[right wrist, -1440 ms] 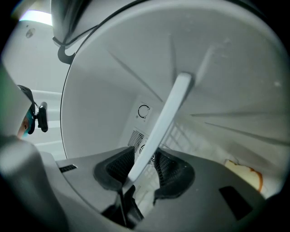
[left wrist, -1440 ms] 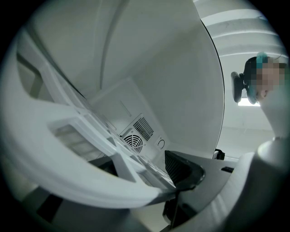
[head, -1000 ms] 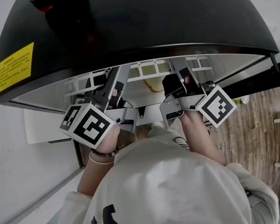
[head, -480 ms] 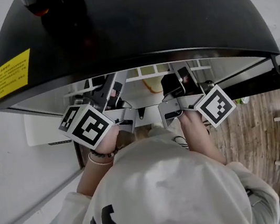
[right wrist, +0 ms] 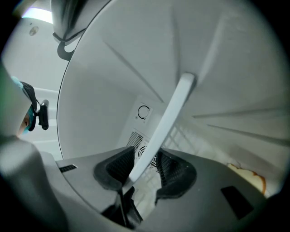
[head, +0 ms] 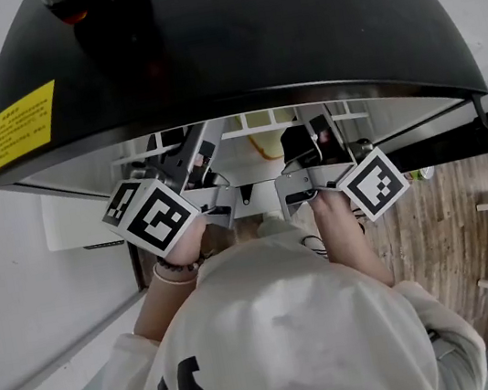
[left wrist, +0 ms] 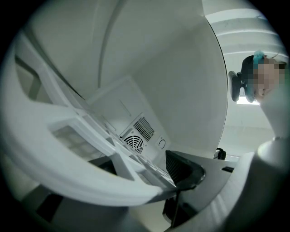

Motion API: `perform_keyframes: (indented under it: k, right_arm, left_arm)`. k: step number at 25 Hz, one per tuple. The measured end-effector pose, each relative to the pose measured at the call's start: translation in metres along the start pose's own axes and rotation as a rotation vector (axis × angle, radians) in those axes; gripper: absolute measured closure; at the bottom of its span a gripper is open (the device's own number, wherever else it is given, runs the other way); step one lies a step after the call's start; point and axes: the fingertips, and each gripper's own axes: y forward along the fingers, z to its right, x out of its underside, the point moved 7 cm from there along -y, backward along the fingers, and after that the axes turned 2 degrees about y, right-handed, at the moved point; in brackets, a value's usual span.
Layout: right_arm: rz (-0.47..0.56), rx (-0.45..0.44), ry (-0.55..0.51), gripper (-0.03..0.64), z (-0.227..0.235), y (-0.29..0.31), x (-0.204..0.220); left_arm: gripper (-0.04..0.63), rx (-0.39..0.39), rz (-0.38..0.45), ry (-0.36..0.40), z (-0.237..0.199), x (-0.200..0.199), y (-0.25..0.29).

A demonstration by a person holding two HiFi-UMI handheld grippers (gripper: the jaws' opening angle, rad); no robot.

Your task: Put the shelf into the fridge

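Background: wood floor (head: 443, 221) right of black-topped fridge (head: 228, 44). In its mouth: white slatted plastic shelf (head: 256, 125), long axis left-right, back edge pointing inward. Front rim clamped by left gripper (head: 189, 157) and right gripper (head: 318, 138).

Head view: one black-topped fridge (head: 226, 35), one white shelf (head: 255, 124) at centre, one yellow label (head: 17, 128) at upper left. There are two grippers, the left gripper (head: 189, 157) and the right gripper (head: 316, 136), with two cubes, the left marker cube (head: 150, 216) and the right marker cube (head: 374, 183). Gripper views: one round fan grille (left wrist: 134, 144) and one dial (right wrist: 143, 112), both near frame centre.
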Motion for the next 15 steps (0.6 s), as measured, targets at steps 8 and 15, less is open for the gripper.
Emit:
perform_keyframes:
  k: [8, 15]
  right_arm:
    - [-0.003, 0.035, -0.042, 0.456, -0.005, -0.007, 0.002]
    - [-0.004, 0.029, -0.079, 0.456, -0.012, -0.022, 0.008]
  left_arm:
    - [0.341, -0.017, 0.028, 0.029, 0.004, 0.003, -0.012]
    - [0.341, -0.041, 0.051, 0.053, 0.010, 0.004, -0.028]
